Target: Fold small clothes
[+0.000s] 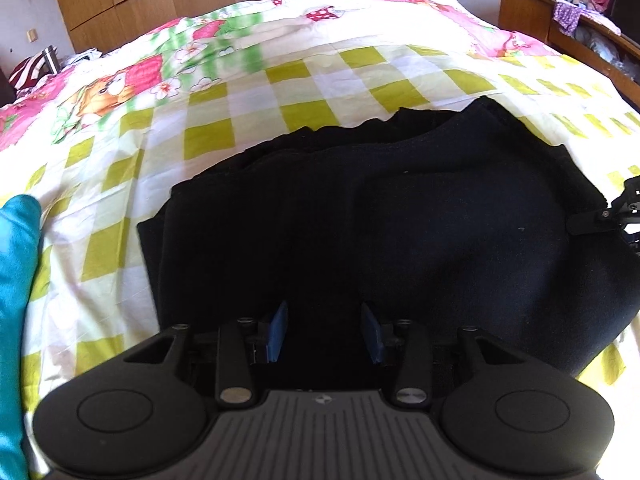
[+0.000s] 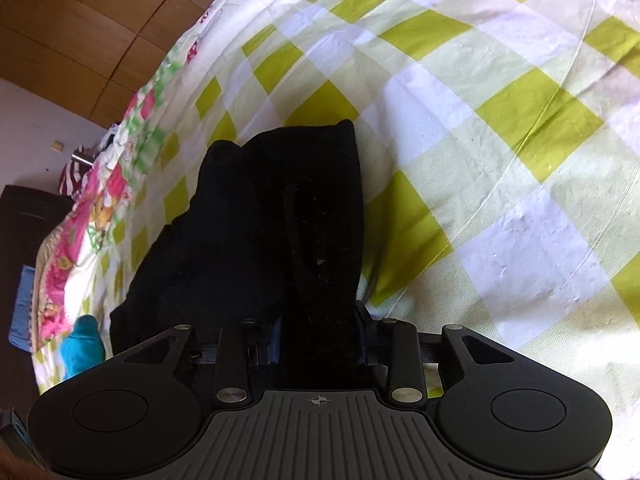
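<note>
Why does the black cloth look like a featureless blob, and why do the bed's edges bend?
Left wrist view: bright sunlight on the checked sheet leaves the black garment underexposed, folds barely visible. Right wrist view: the same; fisheye distortion curves the checks and the wardrobe.

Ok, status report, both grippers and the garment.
Left gripper open over black garment. Right gripper shut on its edge. Teal cloth lies clear, left.

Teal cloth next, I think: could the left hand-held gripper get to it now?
Probably yes: the left hand-held gripper is open and empty above the black garment; teal cloth lies unobstructed at its left.
</note>
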Demonstrator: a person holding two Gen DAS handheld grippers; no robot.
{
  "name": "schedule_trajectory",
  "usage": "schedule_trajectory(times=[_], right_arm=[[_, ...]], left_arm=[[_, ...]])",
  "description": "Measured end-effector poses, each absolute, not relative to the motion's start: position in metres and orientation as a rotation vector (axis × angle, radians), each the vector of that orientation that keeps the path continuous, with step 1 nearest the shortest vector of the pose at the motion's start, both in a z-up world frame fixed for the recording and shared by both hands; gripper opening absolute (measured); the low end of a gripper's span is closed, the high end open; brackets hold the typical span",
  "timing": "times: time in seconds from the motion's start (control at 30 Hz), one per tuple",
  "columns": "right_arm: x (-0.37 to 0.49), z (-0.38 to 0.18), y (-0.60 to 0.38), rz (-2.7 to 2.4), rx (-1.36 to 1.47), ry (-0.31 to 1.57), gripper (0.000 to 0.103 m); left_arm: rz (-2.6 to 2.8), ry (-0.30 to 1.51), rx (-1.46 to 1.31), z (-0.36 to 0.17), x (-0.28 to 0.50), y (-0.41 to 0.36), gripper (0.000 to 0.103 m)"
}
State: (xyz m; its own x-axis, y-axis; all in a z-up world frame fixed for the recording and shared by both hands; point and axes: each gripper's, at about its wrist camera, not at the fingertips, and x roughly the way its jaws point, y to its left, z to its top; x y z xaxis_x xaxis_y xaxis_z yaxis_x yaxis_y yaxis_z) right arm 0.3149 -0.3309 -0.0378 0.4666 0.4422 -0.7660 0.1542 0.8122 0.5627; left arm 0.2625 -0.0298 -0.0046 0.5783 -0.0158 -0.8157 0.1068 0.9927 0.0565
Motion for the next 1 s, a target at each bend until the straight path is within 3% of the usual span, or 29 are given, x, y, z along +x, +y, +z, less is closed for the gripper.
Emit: schedule_trajectory(times=[0.27, 0.37, 0.53, 0.67, 1.0], right_arm=[[0.293, 0.040, -0.285, 0.091, 0.151, 0.946, 0.037], [0.305, 0.052, -0.234, 0.263, 0.114, 0.961, 0.047], [0.334, 0.030, -0.109, 0.588, 0.107, 1.092, 0.050], [0.342, 0.009, -0.025, 0.639, -0.067, 1.175, 0.061], [0.336, -0.014, 0.053, 0.416, -0.380, 1.268, 0.080]], left_arm=[[0.100, 0.925, -0.014, 0.016, 0.206, 0.018, 0.057], [0.140, 0.957, -0.150, 0.005, 0.196, 0.040, 0.061], [0.116, 0.986, -0.352, -0.016, 0.196, 0.061, 0.066], [0.081, 0.971, -0.435, -0.023, 0.193, 0.070, 0.068], [-0.042, 0.921, -0.492, -0.024, 0.180, 0.067, 0.067]])
